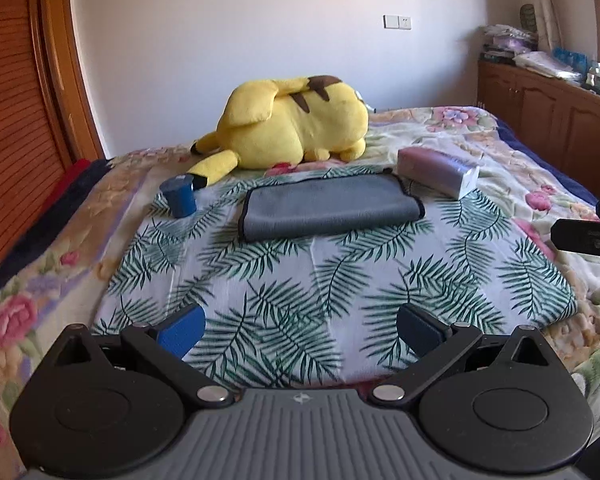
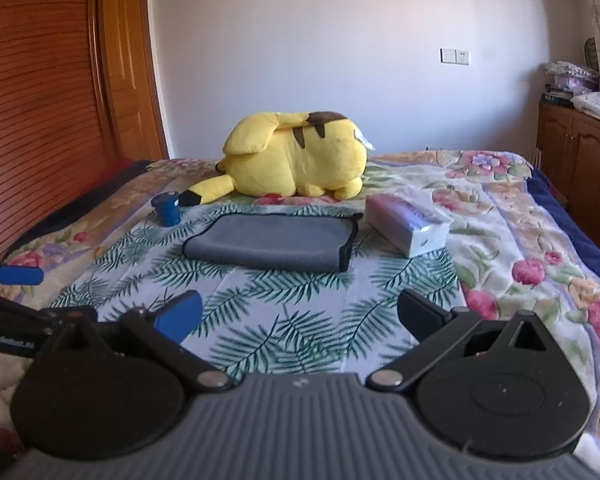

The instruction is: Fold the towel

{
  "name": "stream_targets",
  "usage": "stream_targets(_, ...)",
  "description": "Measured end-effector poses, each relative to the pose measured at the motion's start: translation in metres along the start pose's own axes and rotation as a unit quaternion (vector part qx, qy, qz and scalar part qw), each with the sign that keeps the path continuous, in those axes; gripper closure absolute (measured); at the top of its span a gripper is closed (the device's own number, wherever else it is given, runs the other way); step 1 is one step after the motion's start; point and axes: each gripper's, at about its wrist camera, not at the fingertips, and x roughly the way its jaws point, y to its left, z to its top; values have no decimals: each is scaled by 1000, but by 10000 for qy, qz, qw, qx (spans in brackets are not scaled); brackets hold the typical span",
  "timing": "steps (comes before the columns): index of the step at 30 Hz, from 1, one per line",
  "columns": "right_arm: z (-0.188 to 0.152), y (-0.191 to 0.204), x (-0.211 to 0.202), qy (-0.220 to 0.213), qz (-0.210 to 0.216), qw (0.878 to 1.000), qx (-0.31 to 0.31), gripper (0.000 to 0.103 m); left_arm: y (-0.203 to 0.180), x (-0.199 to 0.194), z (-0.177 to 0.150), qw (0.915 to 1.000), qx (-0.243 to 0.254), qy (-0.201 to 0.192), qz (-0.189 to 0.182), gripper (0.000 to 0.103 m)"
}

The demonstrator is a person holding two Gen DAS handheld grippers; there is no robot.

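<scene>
A grey towel with black edging (image 1: 330, 206) lies folded flat on a palm-leaf cloth (image 1: 300, 280) on the bed; it also shows in the right wrist view (image 2: 272, 242). My left gripper (image 1: 300, 328) is open and empty, held well short of the towel over the leaf cloth. My right gripper (image 2: 300, 320) is open and empty too, also short of the towel. A finger of the left gripper shows at the left edge of the right wrist view (image 2: 18, 276).
A yellow plush toy (image 1: 296, 124) lies behind the towel. A blue cylinder (image 1: 179, 196) stands to the towel's left and a tissue pack (image 1: 438, 170) lies to its right. A floral blanket (image 1: 540, 184) covers the bed. Wooden cabinets (image 1: 548, 116) stand at right.
</scene>
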Motion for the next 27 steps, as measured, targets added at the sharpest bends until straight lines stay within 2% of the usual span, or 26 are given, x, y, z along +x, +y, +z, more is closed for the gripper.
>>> stream_targets(11, -22, 14, 5, 88, 27, 9999, -101, 0, -3, 10, -22, 9999, -142, 70, 3, 0)
stream_targets(27, -35, 18, 19, 331, -73, 9993, -151, 0, -3, 28, -40, 9996, 34, 226, 179, 0)
